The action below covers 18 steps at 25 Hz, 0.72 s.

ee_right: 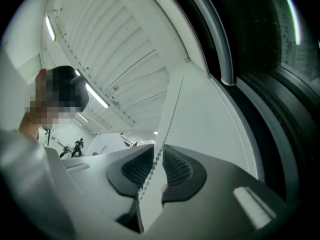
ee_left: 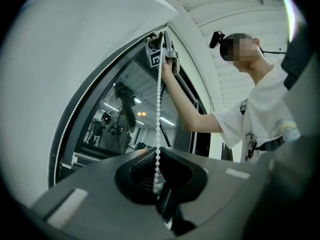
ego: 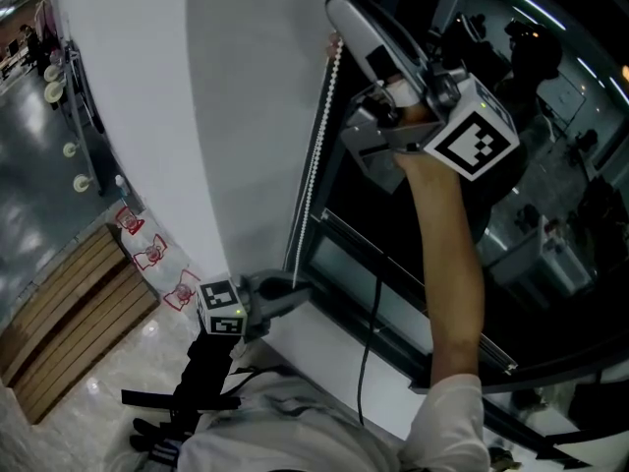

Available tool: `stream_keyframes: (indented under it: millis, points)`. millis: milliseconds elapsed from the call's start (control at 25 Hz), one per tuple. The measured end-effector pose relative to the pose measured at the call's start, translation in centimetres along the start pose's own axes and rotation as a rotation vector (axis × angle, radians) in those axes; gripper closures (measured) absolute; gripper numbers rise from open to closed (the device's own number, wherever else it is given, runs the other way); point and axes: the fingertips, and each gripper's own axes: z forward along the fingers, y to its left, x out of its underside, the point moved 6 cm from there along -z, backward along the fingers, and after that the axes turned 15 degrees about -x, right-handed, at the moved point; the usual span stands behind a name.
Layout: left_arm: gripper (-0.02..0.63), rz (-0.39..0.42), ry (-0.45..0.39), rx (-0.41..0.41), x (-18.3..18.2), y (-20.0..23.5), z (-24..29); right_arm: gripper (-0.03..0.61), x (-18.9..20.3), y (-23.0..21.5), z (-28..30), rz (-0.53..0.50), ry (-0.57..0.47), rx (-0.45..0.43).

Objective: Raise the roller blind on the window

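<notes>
Standing at the window point(ego: 550, 116), the person works the white bead chain point(ego: 316, 155) of the roller blind, which runs taut down the left edge of the frame, just beside the white wall point(ego: 147, 87). The right gripper point(ego: 340, 13) is held high on a bare forearm point(ego: 447, 254) and points upward. Its jaws stand a narrow slit apart, and the chain runs between the ribbed pads point(ee_right: 177, 171) without being pinched, as far as I can see. Low down by the sill point(ego: 324, 347), the left gripper point(ego: 293, 288) is clamped on the same strand, the beads vanishing between its pads. I cannot make out the blind's fabric.
</notes>
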Motion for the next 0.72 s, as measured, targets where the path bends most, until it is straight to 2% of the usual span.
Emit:
stream_keyframes:
  millis: [80,320,520,720]
  points:
    - [0.615,-0.001,0.000,0.000,0.1,0.0,0.0,0.562,0.0,0.1,-0.1,0.007,-0.019,0.013]
    - [0.615,-0.008,0.008,0.001,0.2,-0.1,0.1,0.566,-0.1,0.5,-1.3,0.051,-0.089,0.048]
    - [0.615,-0.010,0.012,-0.001,0.3,0.0,0.1,0.566,0.7,1.6,-1.5,0.032,-0.064,0.051]
    - [0.615,-0.009,0.009,0.005,0.2,-0.2,0.1,0.566,3.5,2.8,-2.1,0.051,-0.027,0.049]
